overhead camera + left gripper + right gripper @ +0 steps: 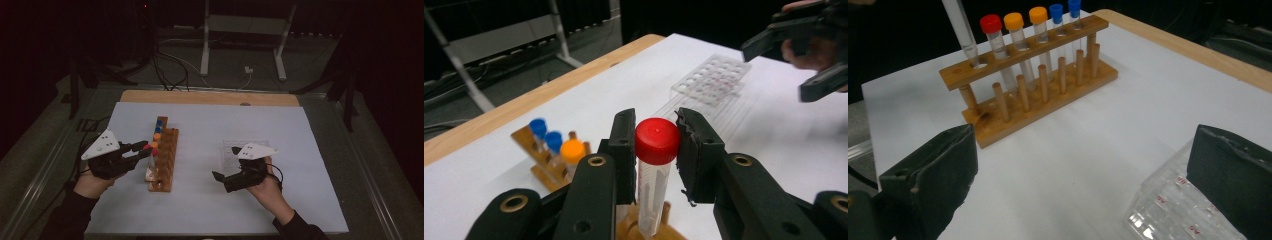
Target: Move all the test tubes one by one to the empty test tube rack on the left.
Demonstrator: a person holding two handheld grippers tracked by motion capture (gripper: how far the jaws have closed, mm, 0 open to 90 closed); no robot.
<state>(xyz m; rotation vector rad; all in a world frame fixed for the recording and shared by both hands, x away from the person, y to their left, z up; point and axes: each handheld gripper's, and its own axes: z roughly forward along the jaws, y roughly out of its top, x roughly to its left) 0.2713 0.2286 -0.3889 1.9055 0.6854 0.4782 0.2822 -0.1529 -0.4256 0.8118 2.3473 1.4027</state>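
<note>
One red-capped tube (655, 165) sits clamped at its cap between the closed jaws of your left gripper (656, 150), its tip entering an end hole of the wooden rack (1013, 85). Treat it as light, rigid, smooth plastic, likely slippery below the cap; grip at the cap. Your right gripper (1083, 170) hangs wide open, holding nothing, over the clear well plate (714, 80). White table sheet (280, 130); dark room behind.
</note>
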